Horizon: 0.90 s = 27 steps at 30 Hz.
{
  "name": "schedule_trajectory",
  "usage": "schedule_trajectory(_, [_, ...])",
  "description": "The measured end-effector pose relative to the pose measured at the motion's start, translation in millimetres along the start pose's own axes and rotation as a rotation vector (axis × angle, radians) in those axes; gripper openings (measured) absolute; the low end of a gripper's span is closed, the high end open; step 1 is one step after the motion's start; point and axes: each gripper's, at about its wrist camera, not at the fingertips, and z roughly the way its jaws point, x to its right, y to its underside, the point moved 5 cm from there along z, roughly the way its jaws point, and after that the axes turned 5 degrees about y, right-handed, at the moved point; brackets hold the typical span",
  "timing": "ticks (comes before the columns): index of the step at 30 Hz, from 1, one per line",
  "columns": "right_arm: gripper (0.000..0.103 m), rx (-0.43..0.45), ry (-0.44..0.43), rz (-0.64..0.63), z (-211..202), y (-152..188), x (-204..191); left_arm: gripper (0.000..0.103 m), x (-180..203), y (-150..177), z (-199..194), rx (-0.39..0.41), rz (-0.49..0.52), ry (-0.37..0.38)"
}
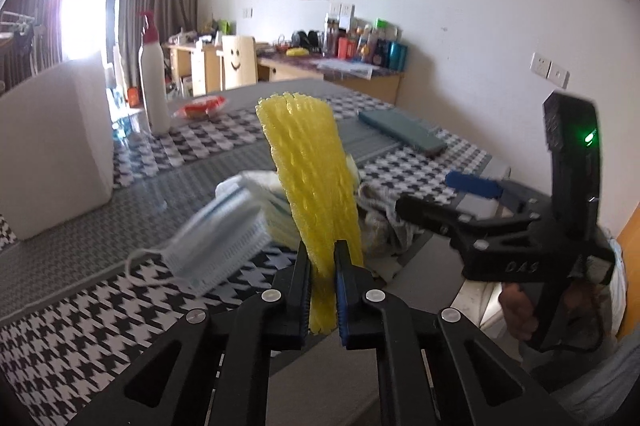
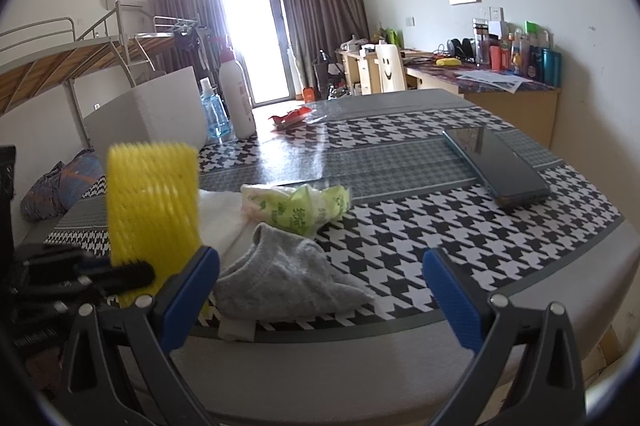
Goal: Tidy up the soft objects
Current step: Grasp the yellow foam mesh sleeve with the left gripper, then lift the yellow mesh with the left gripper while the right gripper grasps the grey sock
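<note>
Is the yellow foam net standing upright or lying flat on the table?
Upright. The yellow foam net rises above the table, its lower end pinched by the left gripper. The right wrist view shows it standing too.

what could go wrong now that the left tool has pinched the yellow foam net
The left tool grips the yellow foam net only near its lower end, so the tall net may flop or slip out when moved. A blue face mask lies right beside it and could get dragged. The open right tool is close and could bump the net.
</note>
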Motion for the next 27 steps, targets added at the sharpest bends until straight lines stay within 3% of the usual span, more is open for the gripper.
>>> schedule_trajectory(10, [0.102, -0.052, -0.017, -0.013, 13.7, 4.2, -9.6, 0.011, -20.4, -12.8, -28.9, 0.058, -0.026, -0.072])
schedule_trajectory(16, [0.091, -0.097, -0.032, -0.034, 20.3, 7.9, -17.0, 0.011, -34.2, -15.0, -41.7, 0.073, -0.045, -0.101])
schedule_trajectory(21, [0.067, -0.137, -0.064, -0.046, 23.5, 12.1, -25.0, 0.011, -36.5, -15.1, -50.5, 0.091, -0.044, -0.111])
schedule_trajectory(27, [0.046, -0.168, -0.091, -0.061, 22.5, 15.2, -30.4, 0.011, -39.7, -10.4, -55.9, 0.095, -0.061, -0.115])
